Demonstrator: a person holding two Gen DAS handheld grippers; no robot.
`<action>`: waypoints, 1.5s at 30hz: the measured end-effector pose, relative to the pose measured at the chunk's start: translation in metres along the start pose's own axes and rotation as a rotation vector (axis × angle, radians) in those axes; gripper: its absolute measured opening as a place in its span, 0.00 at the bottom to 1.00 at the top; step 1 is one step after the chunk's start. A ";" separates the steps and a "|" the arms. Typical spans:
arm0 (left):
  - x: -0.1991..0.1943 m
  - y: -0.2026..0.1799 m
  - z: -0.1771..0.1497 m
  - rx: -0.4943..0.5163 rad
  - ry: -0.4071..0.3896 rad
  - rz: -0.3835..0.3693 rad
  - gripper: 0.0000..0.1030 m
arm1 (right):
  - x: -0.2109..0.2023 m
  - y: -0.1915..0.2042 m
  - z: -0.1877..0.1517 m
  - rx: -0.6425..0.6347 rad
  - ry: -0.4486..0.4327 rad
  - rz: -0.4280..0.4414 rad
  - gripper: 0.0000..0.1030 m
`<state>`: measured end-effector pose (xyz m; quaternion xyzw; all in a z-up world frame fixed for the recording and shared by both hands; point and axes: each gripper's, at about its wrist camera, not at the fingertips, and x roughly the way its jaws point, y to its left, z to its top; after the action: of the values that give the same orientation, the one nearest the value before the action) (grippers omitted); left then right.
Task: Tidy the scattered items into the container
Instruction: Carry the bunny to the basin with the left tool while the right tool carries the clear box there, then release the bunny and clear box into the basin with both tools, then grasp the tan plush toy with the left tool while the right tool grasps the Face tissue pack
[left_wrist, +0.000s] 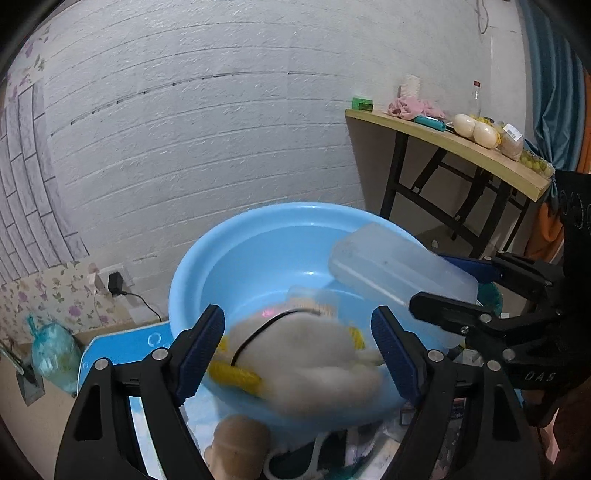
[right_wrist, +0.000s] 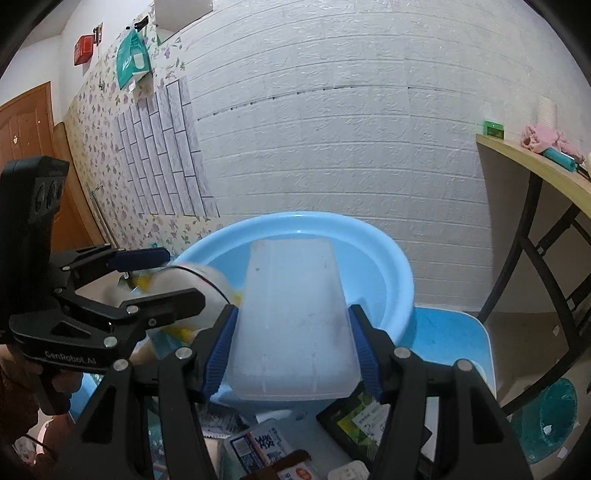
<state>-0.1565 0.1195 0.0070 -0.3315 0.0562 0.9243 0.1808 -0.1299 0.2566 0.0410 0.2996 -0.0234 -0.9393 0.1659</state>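
**Mia:** Tongs on both sides! What is the right gripper (right_wrist: 291, 343) doing?

**Ben:** Its two blue pads pinch a cloudy plastic box (right_wrist: 291, 317), one pad on each side. The box sticks out over the edge of the blue tub (right_wrist: 391, 258).

**Mia:** And the left gripper (left_wrist: 297, 350)?

**Ben:** Its pads are spread wide. A fluffy white toy (left_wrist: 306, 354) with yellow bits and a thin black cord sits between them. The toy looks blurry. I cannot see the pads pressing it, so I cannot tell if it is held.

**Mia:** Where is the toy?

**Ben:** Over the near edge of the tub.

**Mia:** Is anything in the tub?

**Ben:** Something small and pale lies at the bottom, but it is too blurry to name.

**Mia:** What is under the tub?

**Ben:** A blue mat (right_wrist: 454, 332). Near its front lie a brown soft toy (left_wrist: 240, 443), a printed packet (right_wrist: 258, 450) and a dark flat box (right_wrist: 354, 417). They are outside the tub.

**Mia:** And by the wall?

**Ben:** A wooden table (left_wrist: 476, 151) with a pink cloth (left_wrist: 410, 107) on it.
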 end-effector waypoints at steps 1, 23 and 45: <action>0.001 0.000 0.001 0.006 0.000 0.005 0.79 | 0.002 0.000 0.000 0.000 0.001 -0.001 0.57; -0.053 0.041 -0.042 -0.117 0.000 0.109 0.98 | -0.016 0.020 -0.010 0.006 0.019 -0.021 0.68; -0.097 0.075 -0.139 -0.239 0.081 0.058 1.00 | -0.046 0.030 -0.077 0.126 0.159 -0.059 0.67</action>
<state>-0.0328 -0.0102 -0.0399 -0.3859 -0.0375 0.9151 0.1109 -0.0418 0.2471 0.0072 0.3838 -0.0604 -0.9136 0.1201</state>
